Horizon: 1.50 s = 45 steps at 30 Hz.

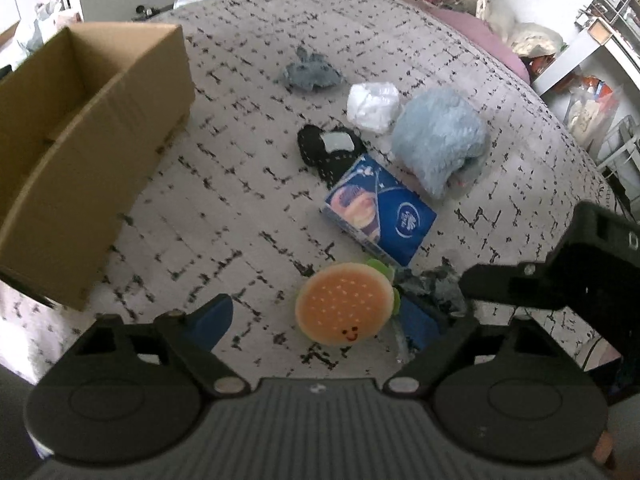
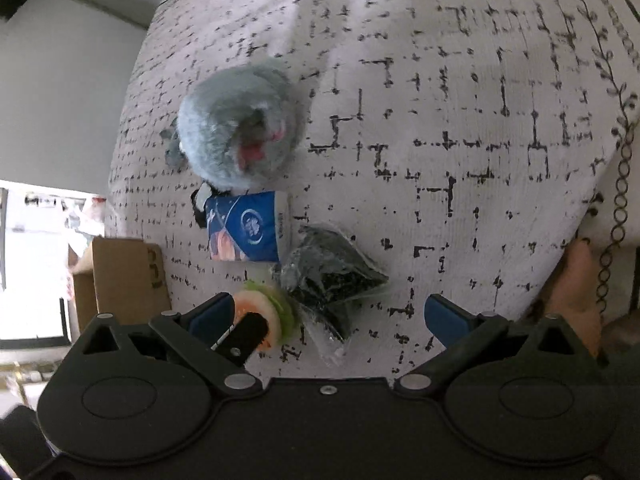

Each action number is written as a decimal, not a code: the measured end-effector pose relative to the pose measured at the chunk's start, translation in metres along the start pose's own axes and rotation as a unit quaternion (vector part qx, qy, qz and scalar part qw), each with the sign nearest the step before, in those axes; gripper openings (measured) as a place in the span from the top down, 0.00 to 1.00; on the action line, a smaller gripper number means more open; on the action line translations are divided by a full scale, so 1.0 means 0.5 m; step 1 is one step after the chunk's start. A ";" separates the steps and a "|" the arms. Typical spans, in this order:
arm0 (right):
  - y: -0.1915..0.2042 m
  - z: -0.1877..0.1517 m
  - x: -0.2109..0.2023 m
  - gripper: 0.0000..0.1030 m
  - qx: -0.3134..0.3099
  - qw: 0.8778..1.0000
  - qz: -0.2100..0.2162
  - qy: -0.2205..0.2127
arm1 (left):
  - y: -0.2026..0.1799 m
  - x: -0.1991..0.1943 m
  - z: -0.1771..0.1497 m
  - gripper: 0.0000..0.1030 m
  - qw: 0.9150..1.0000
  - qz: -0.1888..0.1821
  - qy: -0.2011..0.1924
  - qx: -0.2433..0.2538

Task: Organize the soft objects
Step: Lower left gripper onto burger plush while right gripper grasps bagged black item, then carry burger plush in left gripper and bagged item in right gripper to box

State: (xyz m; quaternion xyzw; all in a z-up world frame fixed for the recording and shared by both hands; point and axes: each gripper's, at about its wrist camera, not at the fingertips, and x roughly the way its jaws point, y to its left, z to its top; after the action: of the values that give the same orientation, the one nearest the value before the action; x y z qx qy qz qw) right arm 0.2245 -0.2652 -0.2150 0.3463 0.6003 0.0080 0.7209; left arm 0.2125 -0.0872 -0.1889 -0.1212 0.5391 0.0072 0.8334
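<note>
- Burger plush (image 1: pixel 344 303): seen lying on the bed (image 1: pixel 240 184) between the apart fingers of the left tool (image 1: pixel 320 320); judged light and squashy, best pinched across the bun.
- Right tool (image 2: pixel 328 316): held apart over a crinkly bagged dark item (image 2: pixel 332 272); likely slippery.

Patterned bedspread (image 1: pixel 240 184), white shelving (image 1: pixel 600 40), bright window (image 2: pixel 32 264)

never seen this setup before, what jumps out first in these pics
The smiling burger plush lies on the patterned bedspread between the open left gripper's fingers. Behind it are a blue tissue pack and a fluffy blue toy. An open cardboard box sits far left.
</note>
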 end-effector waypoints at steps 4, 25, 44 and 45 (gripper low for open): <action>0.001 0.006 0.019 0.01 0.005 1.000 0.016 0.009 | -0.005 0.024 0.003 0.28 1.000 0.004 0.015 -0.007; 0.050 0.003 0.032 0.63 -0.066 0.997 0.031 -0.034 | 0.029 -0.020 0.004 0.57 0.999 0.006 -0.012 -0.032; 0.143 -0.062 -0.055 0.65 -0.199 0.961 0.114 -0.156 | 0.115 -0.158 0.035 0.57 0.994 0.022 -0.099 -0.044; 0.149 -0.063 -0.057 0.66 -0.205 0.959 0.117 -0.160 | 0.119 -0.165 0.037 0.57 0.993 0.023 -0.103 -0.044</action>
State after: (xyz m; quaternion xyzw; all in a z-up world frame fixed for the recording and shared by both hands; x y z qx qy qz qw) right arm 0.2192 -0.2056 -0.1538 0.2558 0.4181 0.1592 0.8570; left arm 0.1862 -0.0160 -0.1188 -0.1436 0.4520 0.0627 0.8782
